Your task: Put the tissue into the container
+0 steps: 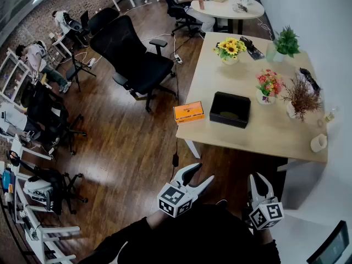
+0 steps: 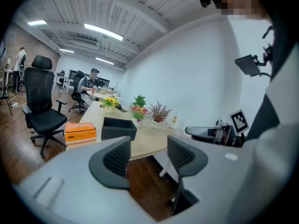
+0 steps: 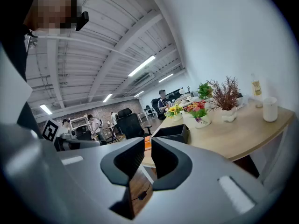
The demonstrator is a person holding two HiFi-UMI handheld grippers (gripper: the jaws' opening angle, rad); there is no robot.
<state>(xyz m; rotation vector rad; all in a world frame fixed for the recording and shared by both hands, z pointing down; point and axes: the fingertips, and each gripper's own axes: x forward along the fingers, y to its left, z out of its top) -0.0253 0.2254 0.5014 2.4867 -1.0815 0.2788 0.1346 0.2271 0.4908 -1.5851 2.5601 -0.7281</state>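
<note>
Tissue box [image 1: 188,112] just left of container [image 1: 226,121], no loose tissue seen, container's inside too dim to read; left gripper [image 1: 202,173] wide and empty, right gripper [image 1: 258,178] all but closed and empty, both well short of container: fits tissue unfetched or already in.

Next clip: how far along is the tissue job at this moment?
Done: nothing that shows. The orange tissue box sits on the table beside the black container, and no tissue is visible outside the box. In hand: nothing. The left hand-held gripper is open and empty, the right hand-held gripper all but closed and empty, both short of the table. Left: the whole job.
</note>
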